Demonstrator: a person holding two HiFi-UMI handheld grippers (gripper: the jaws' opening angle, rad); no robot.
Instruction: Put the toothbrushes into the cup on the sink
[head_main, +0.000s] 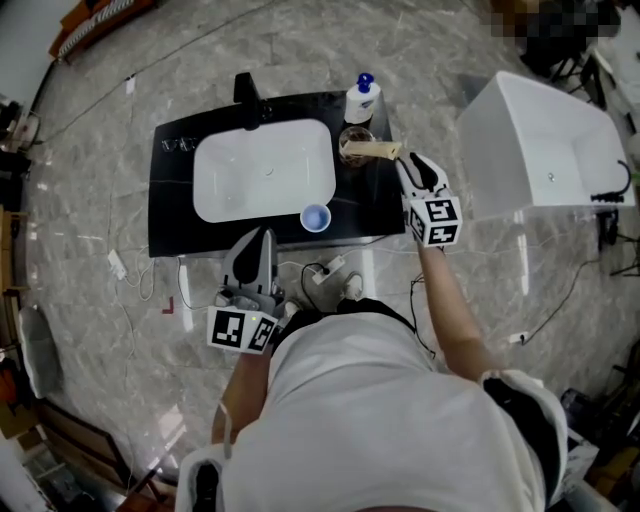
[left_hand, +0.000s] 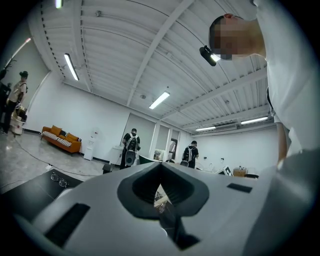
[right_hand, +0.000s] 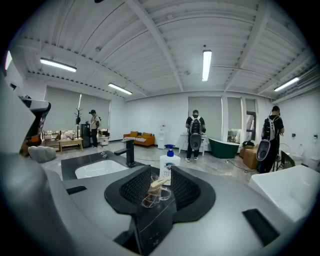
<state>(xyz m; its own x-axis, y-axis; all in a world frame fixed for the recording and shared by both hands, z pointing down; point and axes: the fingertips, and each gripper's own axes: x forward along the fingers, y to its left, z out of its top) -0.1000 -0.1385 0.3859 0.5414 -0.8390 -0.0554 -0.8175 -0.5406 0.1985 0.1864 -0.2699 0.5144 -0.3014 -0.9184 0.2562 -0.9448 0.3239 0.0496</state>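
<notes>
1. My right gripper (head_main: 404, 160) is out over the right end of the black counter (head_main: 170, 215); its jaws stand well apart and clamp nothing.
2. Just beyond those jaws stands the glass cup (head_main: 356, 138), at the far right of the counter; in the right gripper view it shows framed between the two pads.
3. One beige toothbrush (head_main: 370, 150) rests tilted in that cup, with one end sticking out over the rim toward the right gripper. I cannot tell whether that end touches a pad.
4. Behind the cup, on the far side, stands a white soap bottle (head_main: 362, 100) with a blue pump.
5. My left gripper (head_main: 264, 238) hangs low and close to my body, short of the counter's near edge; its jaws are drawn together with only a sliver of light between them, and nothing is held there.
6. The white basin (head_main: 265, 170) fills the middle of the counter; the dark faucet (head_main: 246, 90) stands at its far edge.
7. A small blue cup (head_main: 315, 217) sits at the counter's near edge, just near and right of the basin, well apart from the glass cup.
8. A pair of eyeglasses (head_main: 180, 145) lies at the far left of the counter; a white bathtub (head_main: 540, 150) stands on the floor to the right, clear of the sink.
</notes>
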